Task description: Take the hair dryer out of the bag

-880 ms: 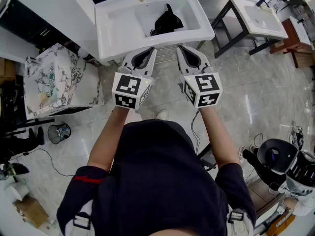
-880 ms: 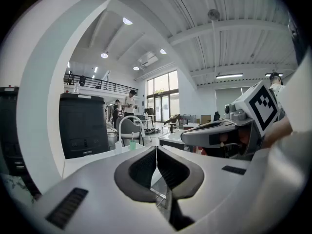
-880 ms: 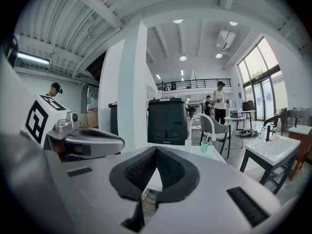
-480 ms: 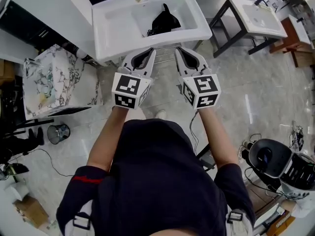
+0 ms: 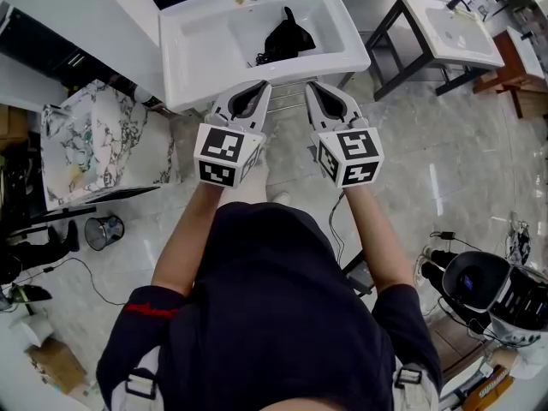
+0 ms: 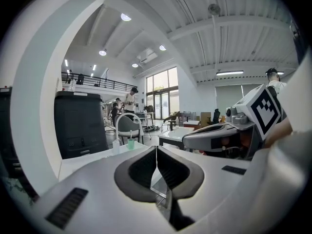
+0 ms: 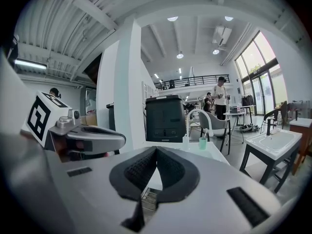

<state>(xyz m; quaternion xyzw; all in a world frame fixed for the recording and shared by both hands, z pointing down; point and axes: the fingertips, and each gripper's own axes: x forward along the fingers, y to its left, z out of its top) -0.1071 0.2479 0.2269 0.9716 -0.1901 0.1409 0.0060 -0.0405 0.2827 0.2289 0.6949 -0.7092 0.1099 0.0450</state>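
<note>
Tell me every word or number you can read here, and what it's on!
No words or numbers can be read.
Left gripper and right gripper: only black-and-white square markers, no letters.
Orange box, head view's lower right: print too small to read.

Dark shirt (image 5: 274, 315) with red sleeve stripe (image 5: 141, 309); white left claw (image 5: 264, 86) and right claw (image 5: 312, 85); black-and-white marker cubes (image 5: 228, 155).

The bag (image 5: 288, 36) lies in the sink (image 5: 201, 54). The left gripper (image 5: 261, 88) and right gripper (image 5: 312, 86) sit side by side before its front edge.
</note>
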